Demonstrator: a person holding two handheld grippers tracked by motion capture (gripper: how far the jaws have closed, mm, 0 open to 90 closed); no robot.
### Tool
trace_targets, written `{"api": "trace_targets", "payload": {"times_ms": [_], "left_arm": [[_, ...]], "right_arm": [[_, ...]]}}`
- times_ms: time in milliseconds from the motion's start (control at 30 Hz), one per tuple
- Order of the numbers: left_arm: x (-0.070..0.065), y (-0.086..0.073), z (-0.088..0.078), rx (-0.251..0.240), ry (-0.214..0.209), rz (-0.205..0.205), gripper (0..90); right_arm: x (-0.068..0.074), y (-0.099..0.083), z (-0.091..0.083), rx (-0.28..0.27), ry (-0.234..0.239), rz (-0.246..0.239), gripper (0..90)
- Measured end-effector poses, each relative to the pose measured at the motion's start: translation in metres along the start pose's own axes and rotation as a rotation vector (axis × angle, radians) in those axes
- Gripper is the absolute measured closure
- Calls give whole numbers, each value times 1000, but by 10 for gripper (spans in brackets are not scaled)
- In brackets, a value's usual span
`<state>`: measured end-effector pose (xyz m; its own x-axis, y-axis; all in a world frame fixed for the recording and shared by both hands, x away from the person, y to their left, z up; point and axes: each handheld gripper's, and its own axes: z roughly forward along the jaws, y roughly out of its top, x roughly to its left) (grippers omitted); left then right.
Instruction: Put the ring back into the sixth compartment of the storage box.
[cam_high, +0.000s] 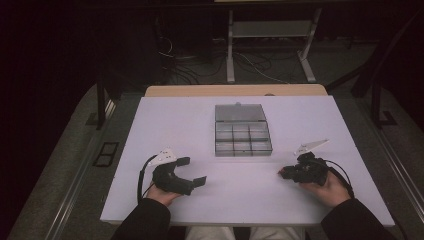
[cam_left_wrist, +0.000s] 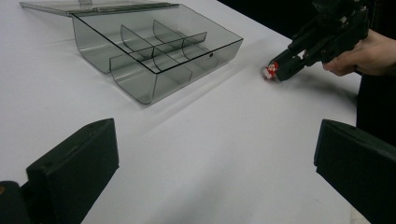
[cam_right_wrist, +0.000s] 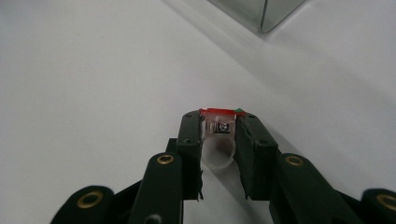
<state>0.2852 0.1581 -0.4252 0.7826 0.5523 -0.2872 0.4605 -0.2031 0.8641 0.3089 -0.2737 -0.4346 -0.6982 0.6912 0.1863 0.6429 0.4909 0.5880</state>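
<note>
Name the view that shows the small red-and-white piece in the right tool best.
Right gripper view: the red-and-white piece sits close up, clamped between the jaws. Left gripper view shows it small at the tool's tip; high view, a red speck.

Bare table (cam_high: 165, 125) lies open around both grippers; the compartment box (cam_high: 242, 138) stands mid-table, far side.

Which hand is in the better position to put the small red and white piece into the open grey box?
The right. The right gripper already has its fingers shut on the small red and white piece, near the grey box. The left gripper is open and holds nothing.
</note>
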Motion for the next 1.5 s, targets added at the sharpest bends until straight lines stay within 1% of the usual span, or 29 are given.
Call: {"api": "trace_targets", "payload": {"times_ms": [100,233,367,600,867,967,1300,1500], "left_arm": [[0,0,0,0,0,0,0],[0,0,-1,-1,0,5,0],[0,0,-1,-7,-2,6,0],[3,0,-2,-2,-7,3,0],[2,-1,-1,-2,-11,9,0],[2,-1,0,-3,-11,2,0],[1,-1,0,-1,-14,6,0],[1,-1,0,-4,-16,3,0]], "right_arm": [[-2,2,-5,-18,19,9,710],[-3,5,-11,-41,28,17,711],[-3,10,-17,-53,32,13,710],[-6,21,-26,-64,41,2,710],[-5,33,-33,-74,31,-17,711],[-4,38,-35,-77,31,-23,710],[-2,50,-43,-85,23,-45,710],[-1,57,-46,-81,19,-58,711]]}}
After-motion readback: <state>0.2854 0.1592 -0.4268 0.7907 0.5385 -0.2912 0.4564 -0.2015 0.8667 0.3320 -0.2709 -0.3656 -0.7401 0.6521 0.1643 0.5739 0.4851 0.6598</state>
